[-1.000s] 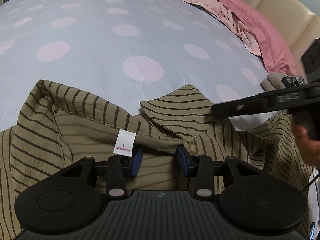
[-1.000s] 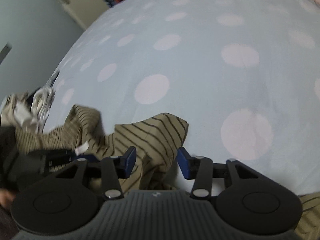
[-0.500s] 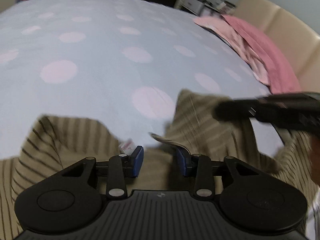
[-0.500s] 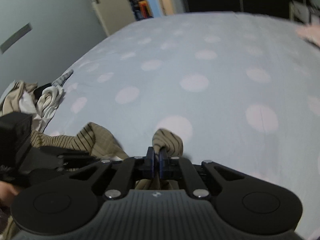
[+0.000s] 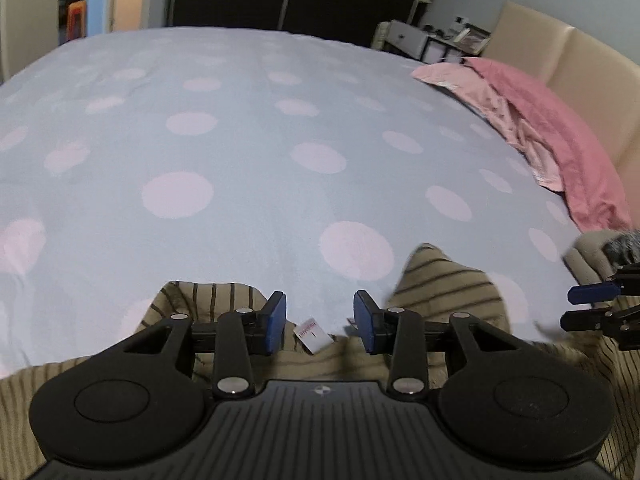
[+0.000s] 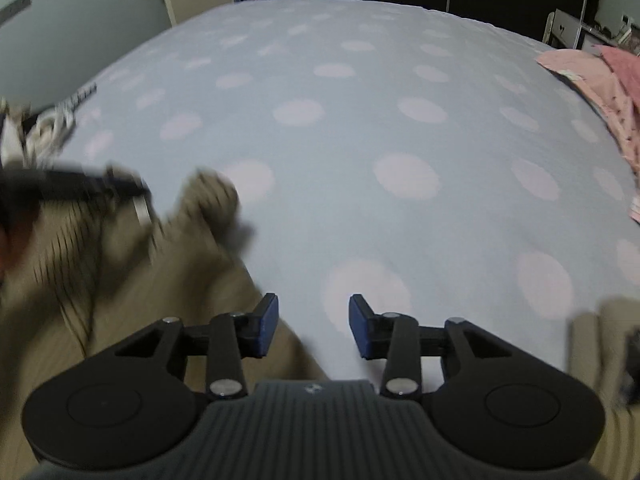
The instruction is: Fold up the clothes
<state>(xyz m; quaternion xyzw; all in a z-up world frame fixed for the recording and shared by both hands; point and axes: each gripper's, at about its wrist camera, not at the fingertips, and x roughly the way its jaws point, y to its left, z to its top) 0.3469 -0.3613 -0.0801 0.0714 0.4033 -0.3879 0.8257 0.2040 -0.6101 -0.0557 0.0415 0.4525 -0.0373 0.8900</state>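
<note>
Now both tools stand spread with nothing between their pads. The left gripper [image 5: 320, 322] hovers at the near edge of the bedspread [image 5: 248, 152], pale blue with pink dots, its blue fingertips [image 5: 276, 320] apart over the collar of the striped shirt [image 5: 440, 280]. That shirt, tan with dark stripes, lies bunched along the near side of the bed, one collar point lifted toward the right, and its small white label [image 5: 313, 333] shows in the gap between the left tool's fingers (print too small to read). The right gripper [image 6: 313, 326] is likewise wide apart, with bare bedspread [image 6: 400, 120] between its pads and the shirt [image 6: 160, 280] spread blurred to its near left. In the left wrist view the right tool's tips [image 5: 592, 304] show at the right edge, parted, just beside the shirt's cloth. Far right, pink bedding [image 5: 552, 128] lies against a cream headboard [image 5: 580, 56]. At the left edge of the right wrist view a heap of other clothes [image 6: 44, 124] sits blurred.
</note>
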